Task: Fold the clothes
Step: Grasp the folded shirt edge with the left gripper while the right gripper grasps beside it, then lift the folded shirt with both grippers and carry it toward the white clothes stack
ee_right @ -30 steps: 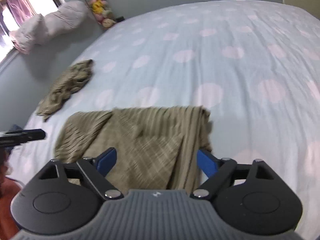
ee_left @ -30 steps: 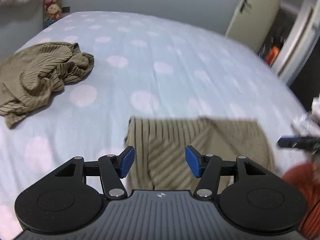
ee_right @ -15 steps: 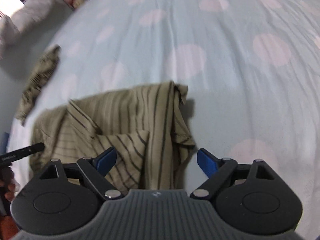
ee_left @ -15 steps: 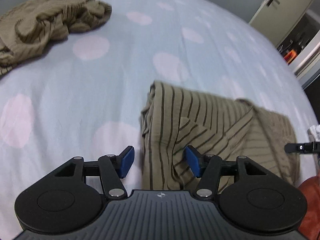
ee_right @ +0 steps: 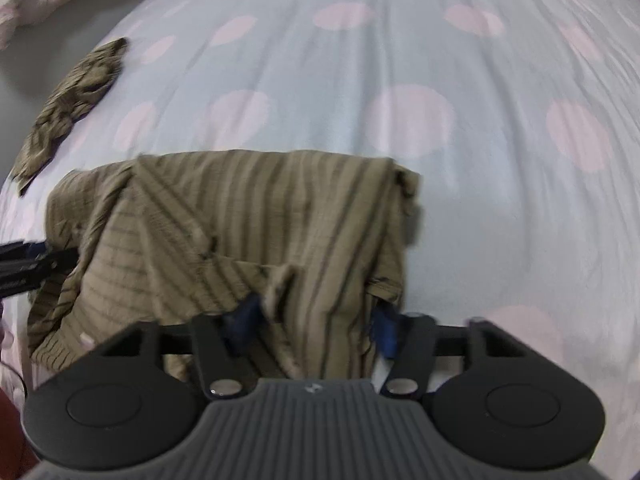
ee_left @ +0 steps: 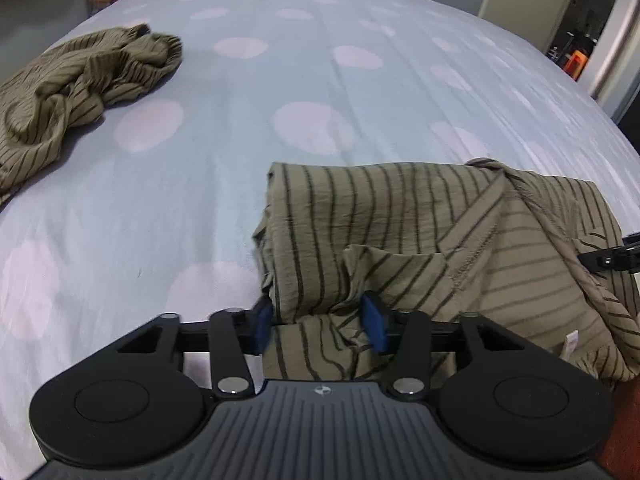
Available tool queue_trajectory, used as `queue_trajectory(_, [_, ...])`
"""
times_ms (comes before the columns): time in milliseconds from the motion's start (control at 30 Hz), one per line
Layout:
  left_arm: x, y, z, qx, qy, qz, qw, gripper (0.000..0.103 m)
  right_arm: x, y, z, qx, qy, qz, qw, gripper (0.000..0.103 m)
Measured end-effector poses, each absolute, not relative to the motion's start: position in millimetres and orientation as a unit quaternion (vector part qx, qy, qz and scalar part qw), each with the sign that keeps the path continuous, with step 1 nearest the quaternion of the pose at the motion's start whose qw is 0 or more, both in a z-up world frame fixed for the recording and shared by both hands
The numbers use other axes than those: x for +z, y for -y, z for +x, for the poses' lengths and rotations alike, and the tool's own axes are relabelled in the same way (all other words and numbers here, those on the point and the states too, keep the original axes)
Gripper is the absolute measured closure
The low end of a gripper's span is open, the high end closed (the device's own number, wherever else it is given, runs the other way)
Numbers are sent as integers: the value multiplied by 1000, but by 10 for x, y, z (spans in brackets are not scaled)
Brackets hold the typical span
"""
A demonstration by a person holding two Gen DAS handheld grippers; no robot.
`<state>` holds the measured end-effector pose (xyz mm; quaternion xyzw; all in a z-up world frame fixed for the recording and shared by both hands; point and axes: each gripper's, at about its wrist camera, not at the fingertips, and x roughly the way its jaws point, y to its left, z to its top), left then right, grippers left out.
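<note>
Striped olive garment [ee_left: 420, 232] lies partly folded at near edge of dotted bed [ee_left: 320, 80]. Left gripper [ee_left: 318, 322] and right gripper [ee_right: 310, 326] both spread, straddling near hem. Cloth looks light, limp, wrinkly; best pinched at doubled corners. 2nd crumpled garment [ee_left: 72, 80] lies well apart.

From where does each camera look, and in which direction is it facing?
Left wrist: sits on the left tongs, facing across the bed; blue pads straddle the folded olive striped garment.
Right wrist: sits on the right tongs, facing across the bed, over the same garment.
Both show the crumpled olive striped garment.
</note>
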<state>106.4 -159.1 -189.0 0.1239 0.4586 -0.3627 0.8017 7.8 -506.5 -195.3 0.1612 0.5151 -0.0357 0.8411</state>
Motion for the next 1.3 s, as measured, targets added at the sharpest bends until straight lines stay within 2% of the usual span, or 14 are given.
queue_trajectory(67, [-1882,1624,1021,-372,-450,129,802,82,-1930,5033,56,-32,-510,154,846,63])
queue_trajectory(133, [-1874,1623,1013,-374,-444,127,805,86,-1908,5023,37,-34,-501,153,851,78])
queue_trajectory(233, [-1826,1608,993,-375,-432,122,811,91,-1860,4993,14,-36,-486,145,861,87])
queue_trajectory(300, [-1740,1599,938,-377,-413,125,819,92,-1803,4950,-14,-35,-471,132,872,89])
queue_trajectory(600, [-1249,1572,671,-394,-340,121,845,94,-1380,4972,-437,-29,-373,140,917,92])
queue_trajectory(867, [-330,1776,609,-423,-272,122,856,94,-573,5081,-868,-48,-265,186,945,93])
queue_trajectory(1067, [623,2378,421,-474,-206,139,845,94,108,5332,-1543,-97,-184,197,958,93])
queue_trajectory(1300, [1285,3555,-90,-551,-156,176,800,94,721,5727,-2493,-181,-114,196,957,93])
